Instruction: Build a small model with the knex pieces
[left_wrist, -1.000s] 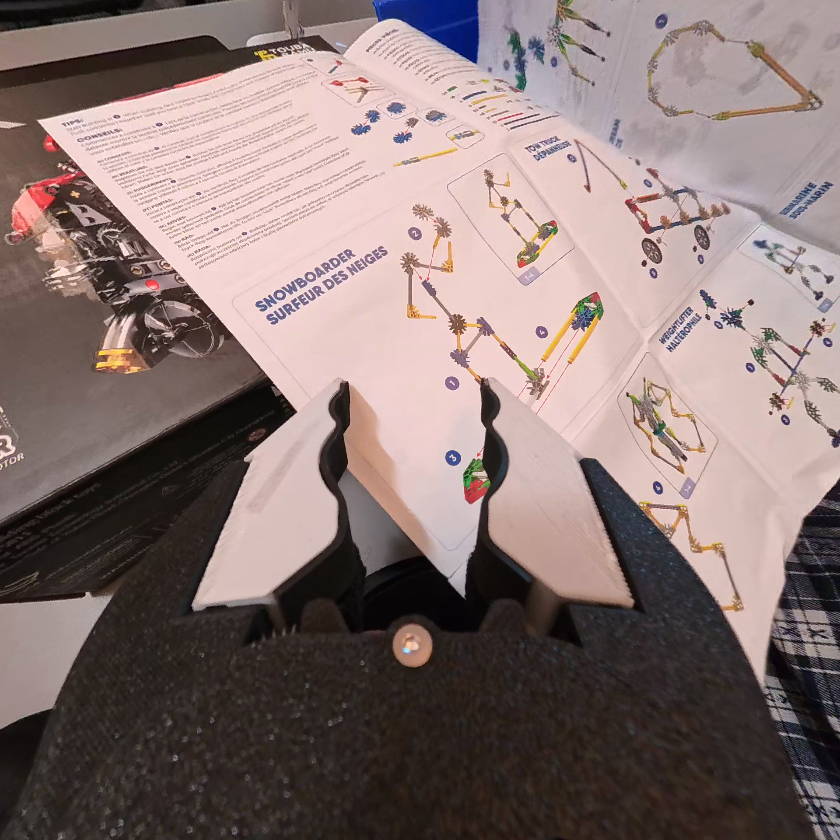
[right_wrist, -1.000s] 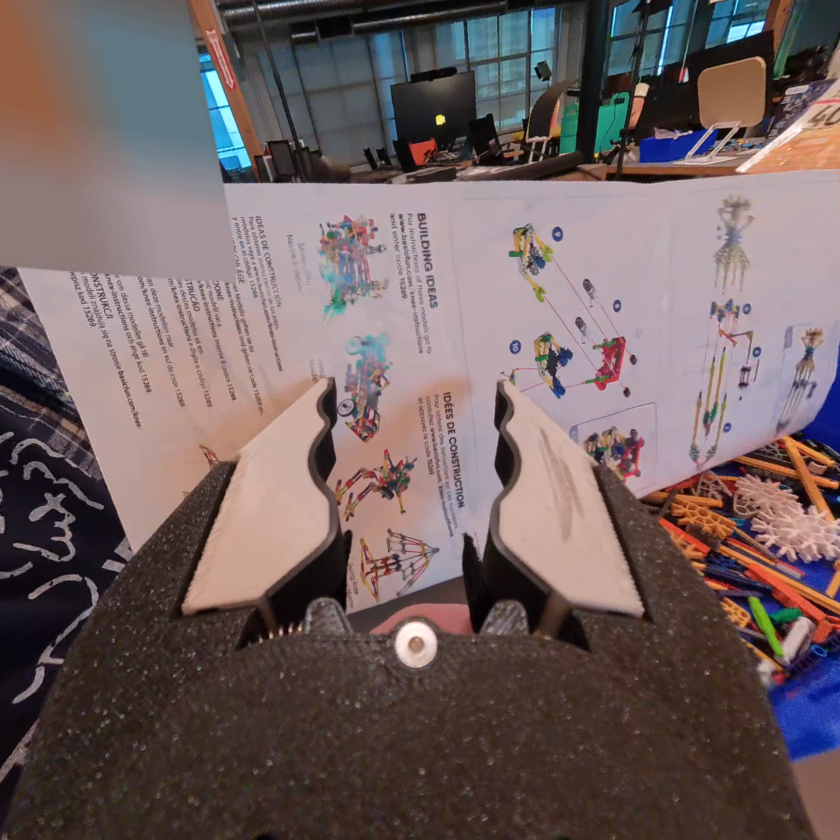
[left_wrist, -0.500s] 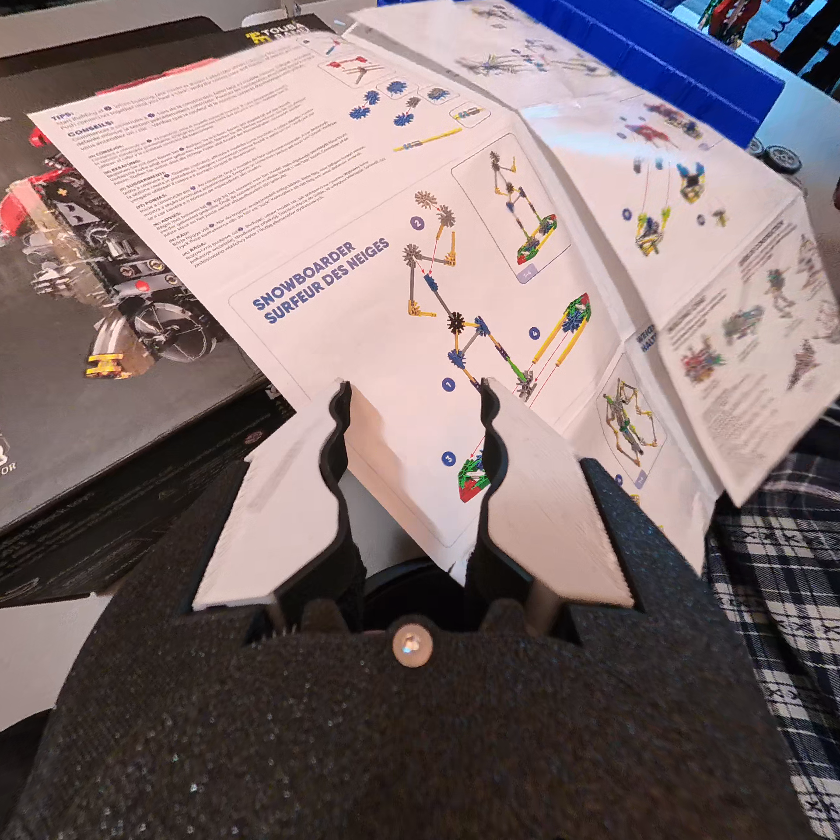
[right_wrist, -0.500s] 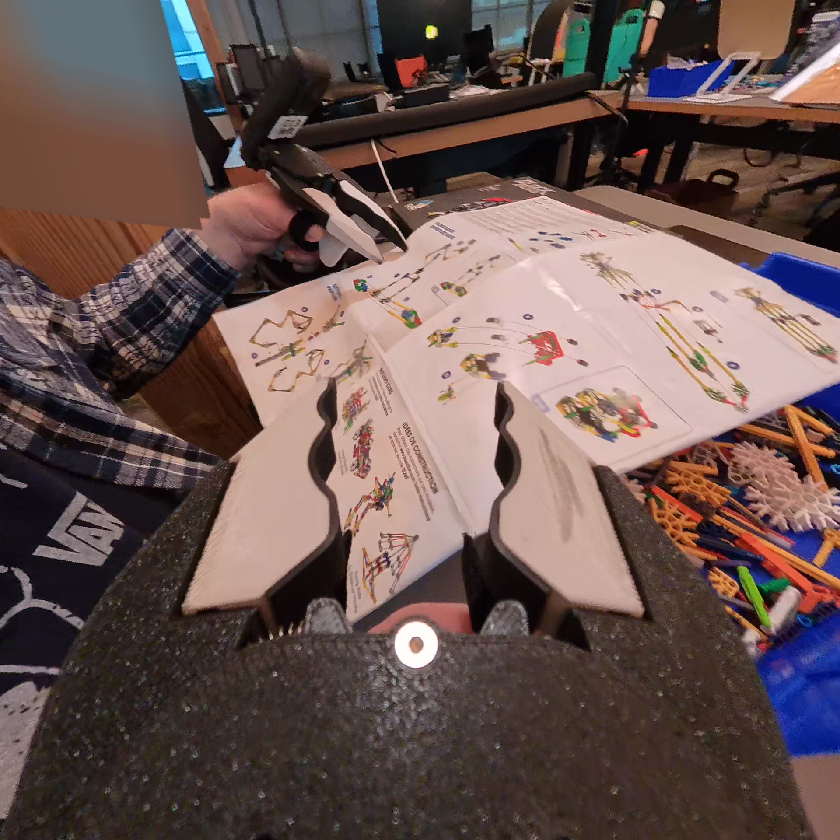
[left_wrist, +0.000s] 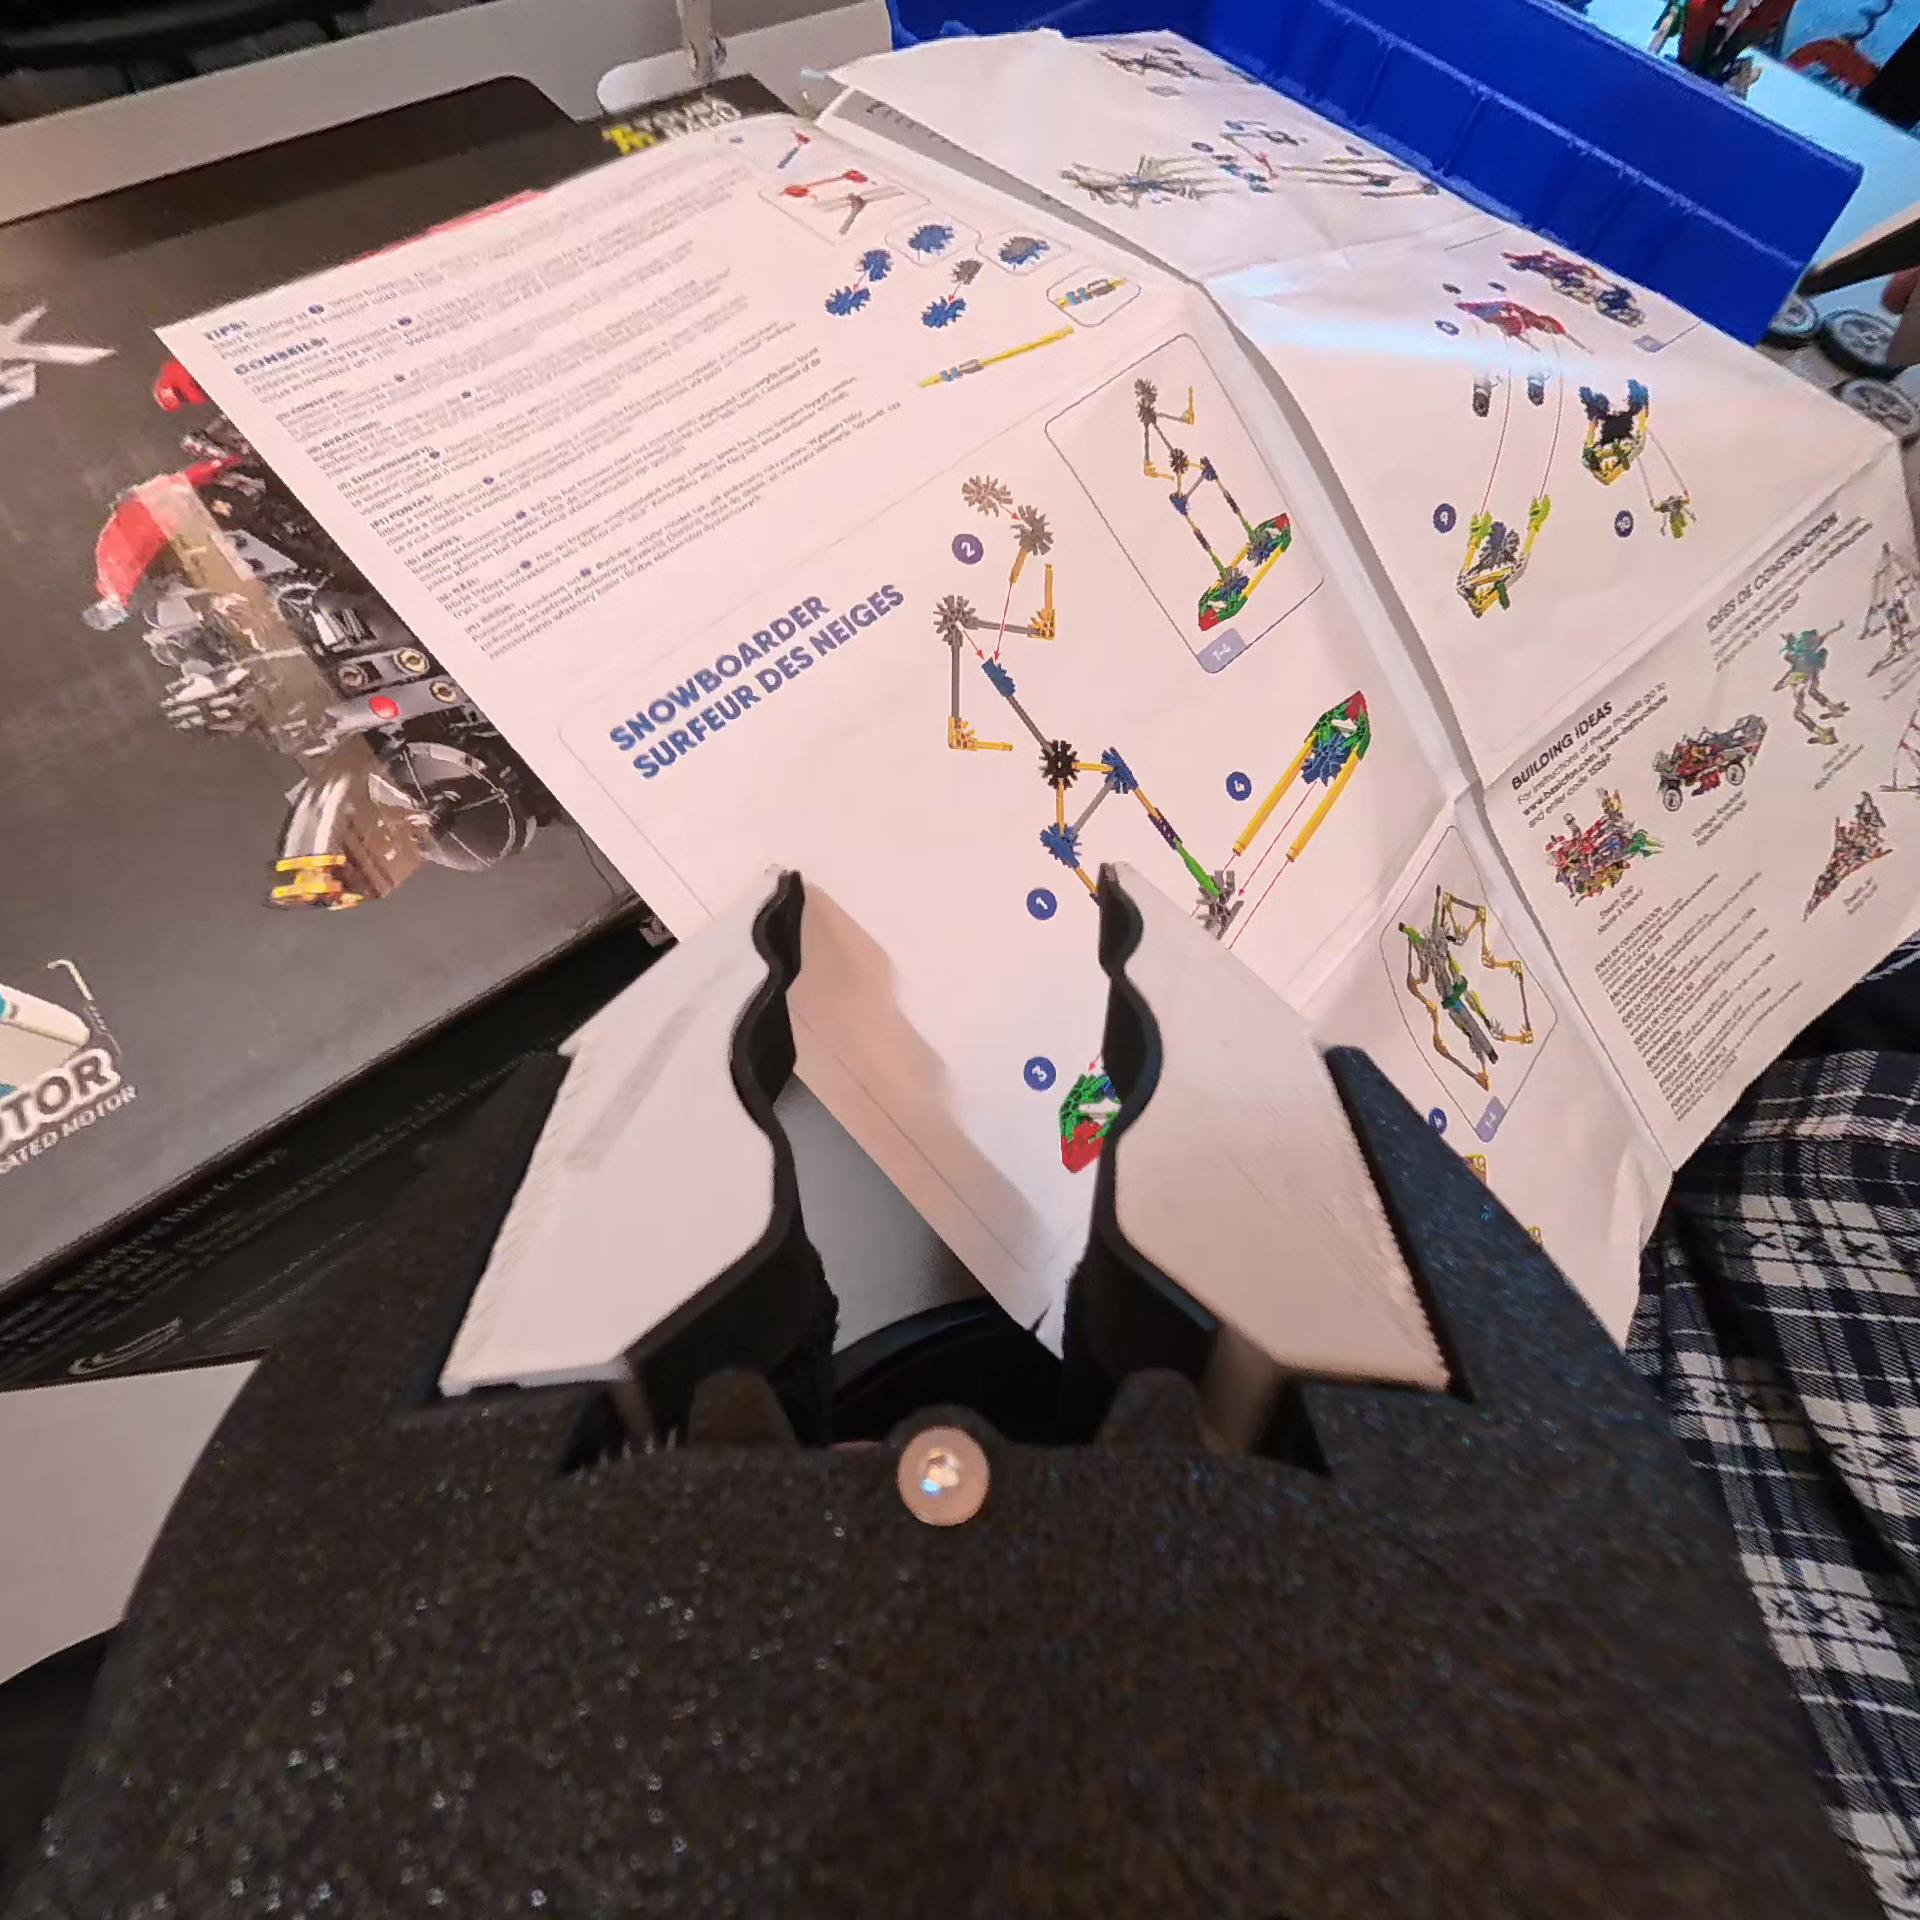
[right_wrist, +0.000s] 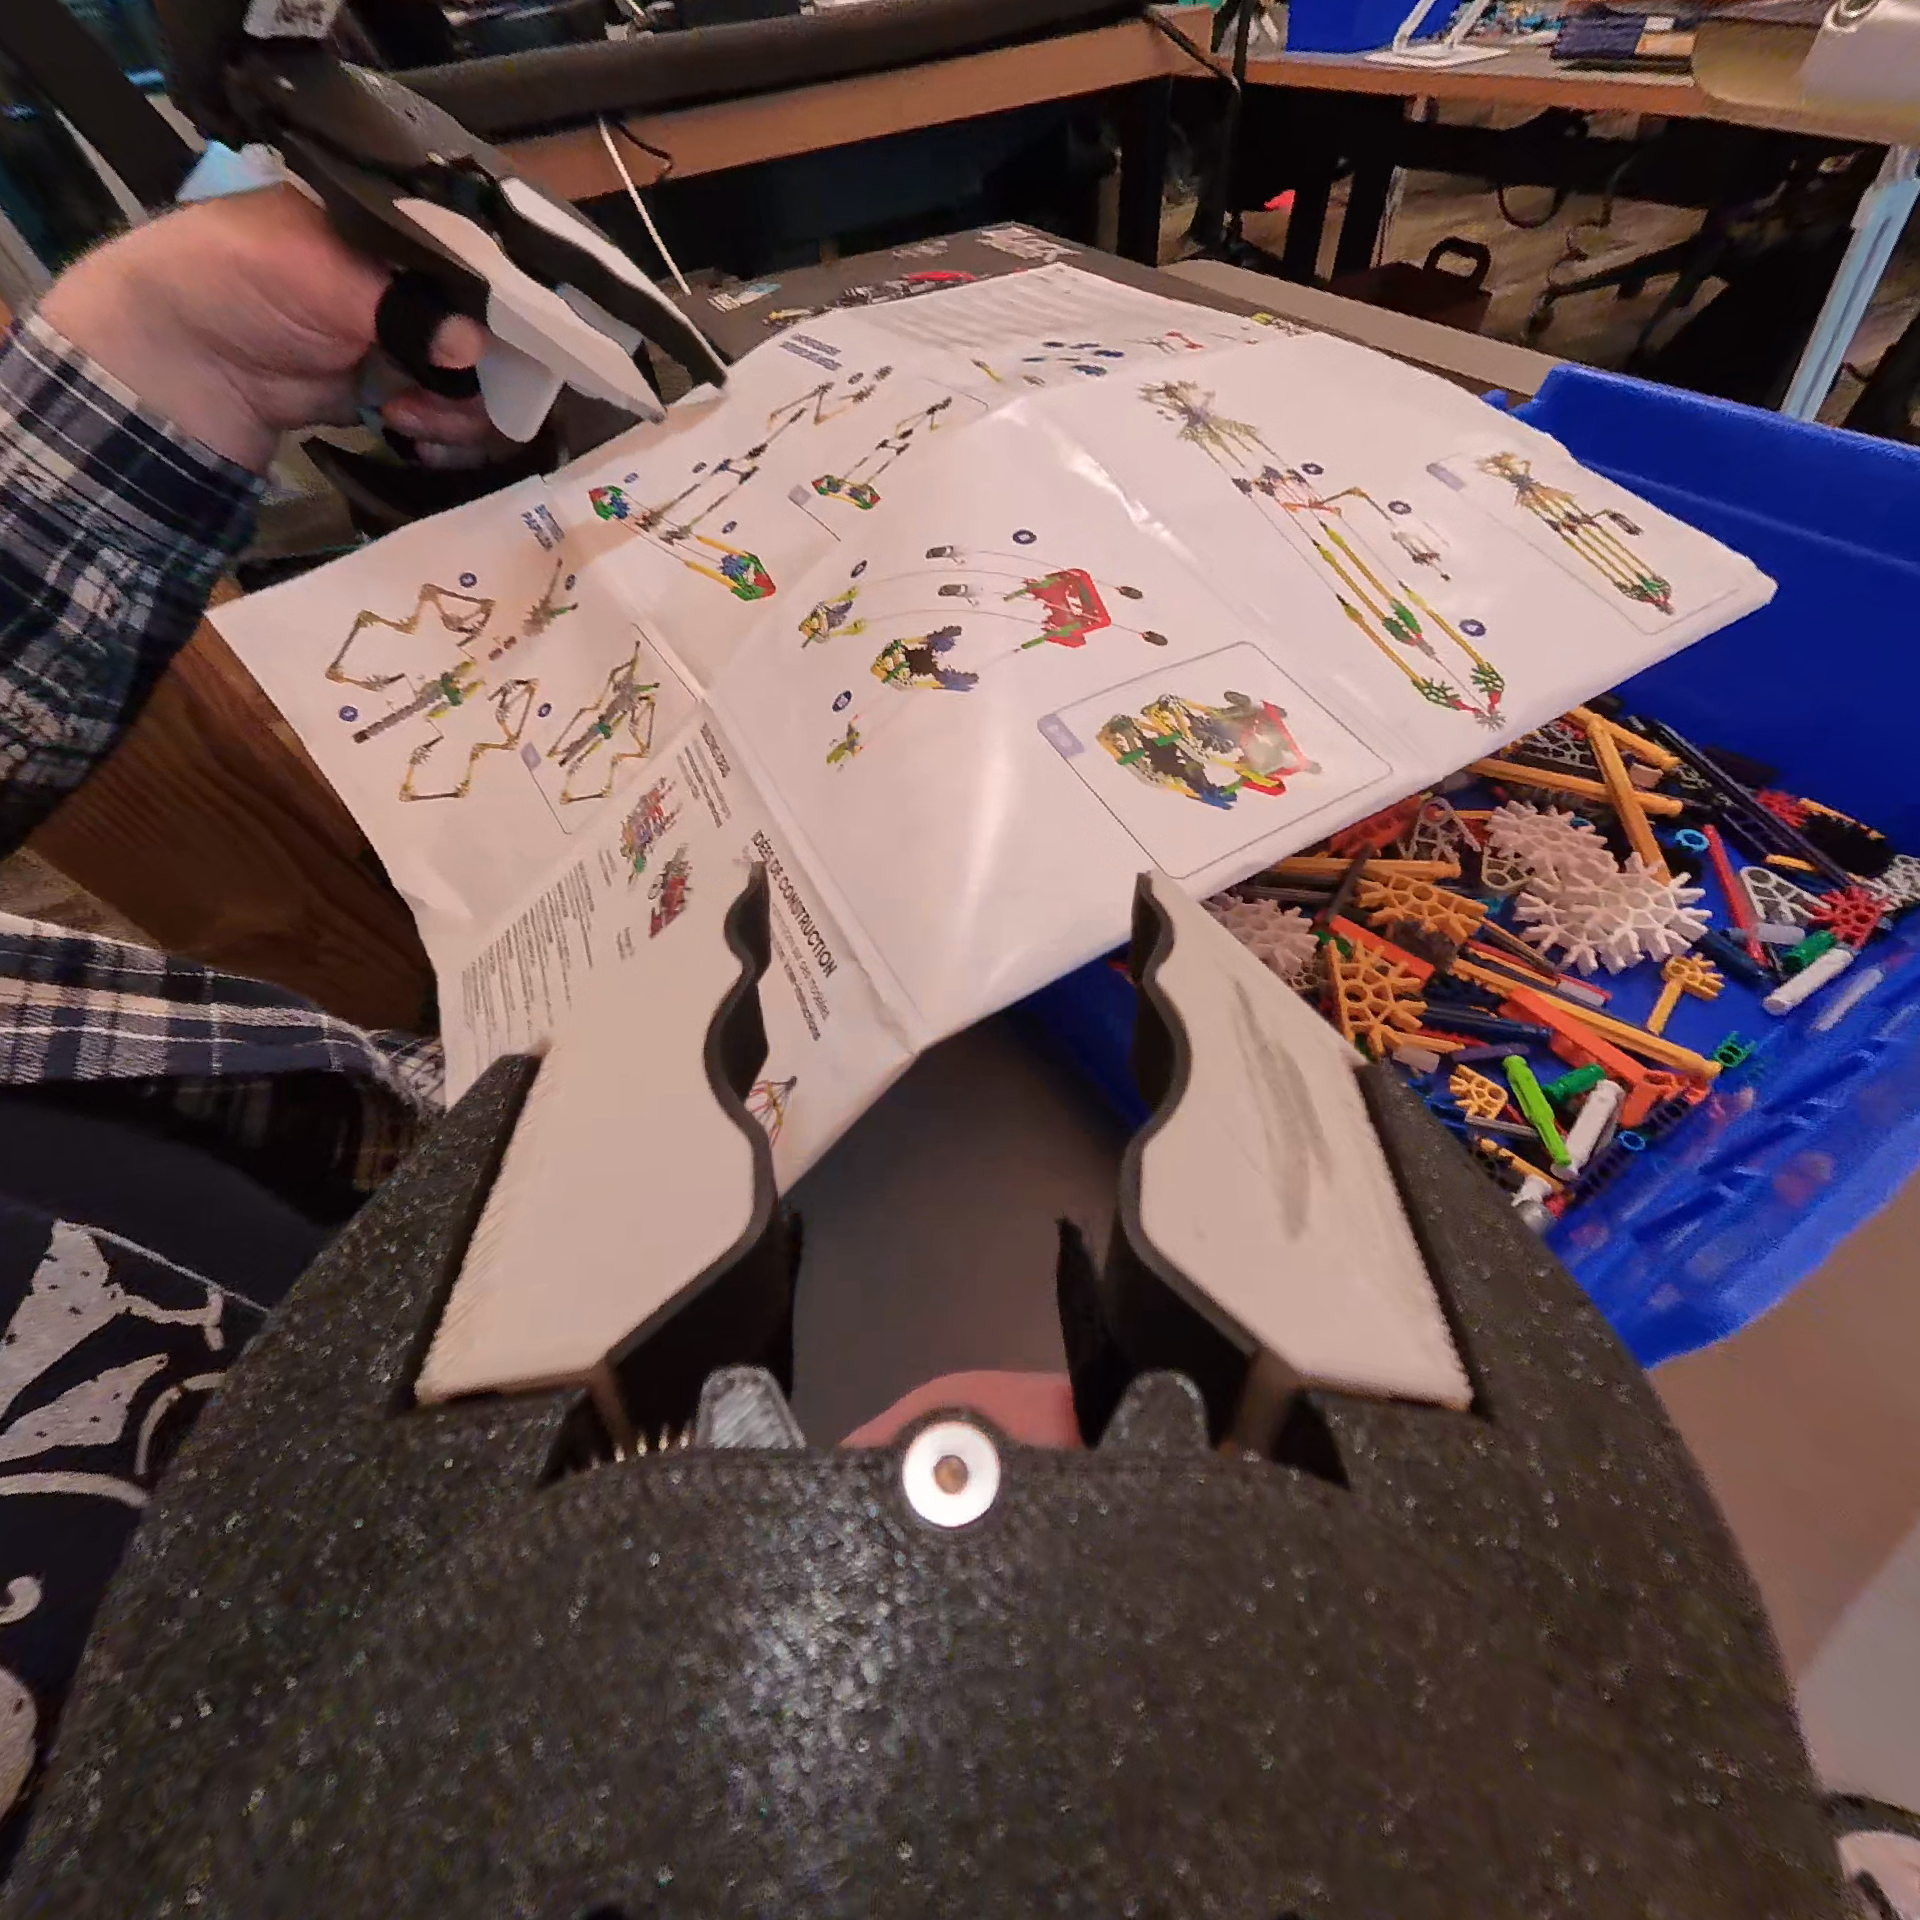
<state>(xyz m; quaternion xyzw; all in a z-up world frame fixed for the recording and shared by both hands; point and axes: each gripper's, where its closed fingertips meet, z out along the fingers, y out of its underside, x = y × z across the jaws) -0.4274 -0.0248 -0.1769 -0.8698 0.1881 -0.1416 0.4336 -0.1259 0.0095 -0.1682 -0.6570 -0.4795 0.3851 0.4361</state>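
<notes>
While the big folded instruction sheet (right_wrist: 1039, 582) lies spread over the near rim of the blue bin (right_wrist: 1766, 499), I see my right hand-held gripper (right_wrist: 945, 894) released, its jaws well apart with only the sheet's near corner running under the left finger. Whether that finger touches the paper I cannot tell. To its right the bin holds a heap of coloured building rods and white snowflake connectors (right_wrist: 1558, 914).

On the far left my left hand-held gripper (right_wrist: 665, 400) points down at the sheet's far edge, held in a hand (right_wrist: 239, 322) with a plaid sleeve. From its own camera the left hand-held gripper (left_wrist: 945, 883) stands spread, with the sheet's (left_wrist: 831, 582) near corner lying between the fingers, against the right one. The paper overlaps a black toy box (left_wrist: 208, 727) on the worktop (left_wrist: 94, 1475).
</notes>
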